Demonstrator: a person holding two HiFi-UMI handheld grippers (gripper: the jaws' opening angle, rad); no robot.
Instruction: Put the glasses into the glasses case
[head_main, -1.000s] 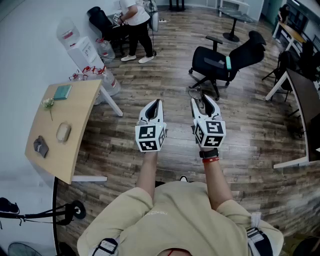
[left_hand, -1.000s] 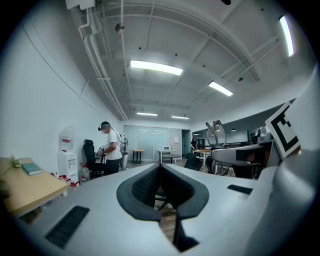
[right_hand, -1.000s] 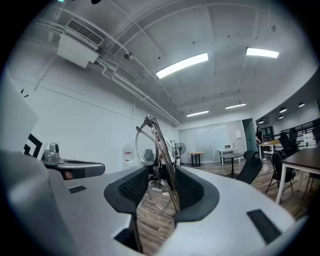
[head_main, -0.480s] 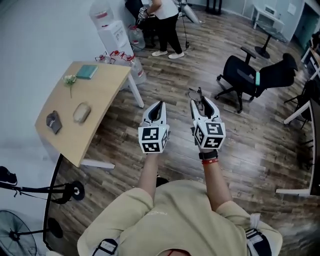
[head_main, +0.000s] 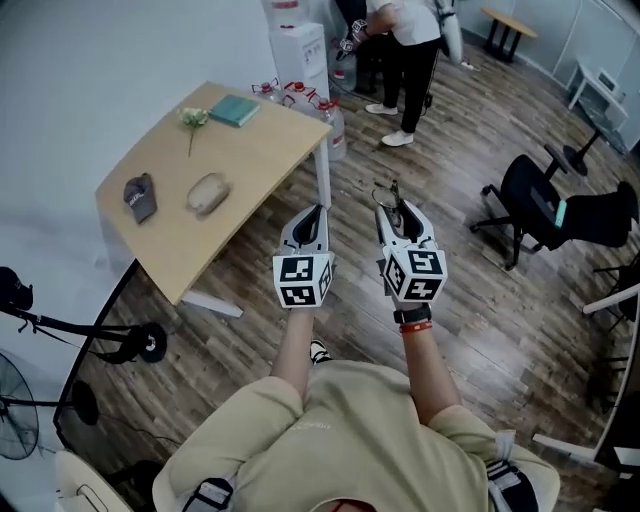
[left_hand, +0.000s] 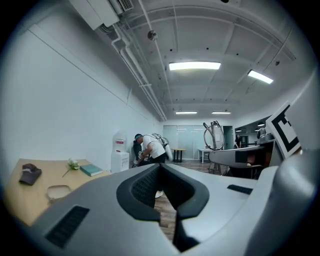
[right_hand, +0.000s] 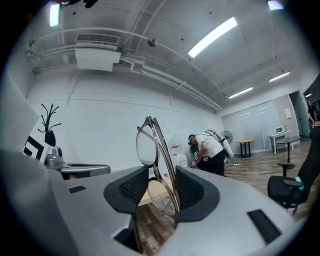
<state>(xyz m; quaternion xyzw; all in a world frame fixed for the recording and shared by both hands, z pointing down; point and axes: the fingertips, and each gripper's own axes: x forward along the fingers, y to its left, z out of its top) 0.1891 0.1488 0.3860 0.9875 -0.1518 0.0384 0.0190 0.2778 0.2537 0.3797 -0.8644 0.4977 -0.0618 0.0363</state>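
My right gripper (head_main: 400, 216) is shut on a pair of thin-rimmed glasses (head_main: 391, 196), which stand upright between its pads (right_hand: 188, 187). In the right gripper view the glasses (right_hand: 148, 145) rise above the jaws, lenses edge-on. My left gripper (head_main: 312, 218) is held beside it at the same height, shut and empty, its pads (left_hand: 144, 186) meeting. A tan oval case (head_main: 207, 193) lies on the wooden table (head_main: 250, 160) ahead and to the left of both grippers. The case (left_hand: 58, 191) also shows low at the left in the left gripper view.
On the table also lie a dark grey pouch (head_main: 140, 196), a green book (head_main: 234, 110) and a small flower (head_main: 192, 118). A water dispenser (head_main: 297, 45) and a bent-over person (head_main: 405, 40) are behind it. A black office chair (head_main: 560, 205) stands right, a fan (head_main: 15, 420) left.
The whole view has swung round: the table has come from the far left toward the middle, closer to both grippers. The glasses stay gripped in the right gripper.
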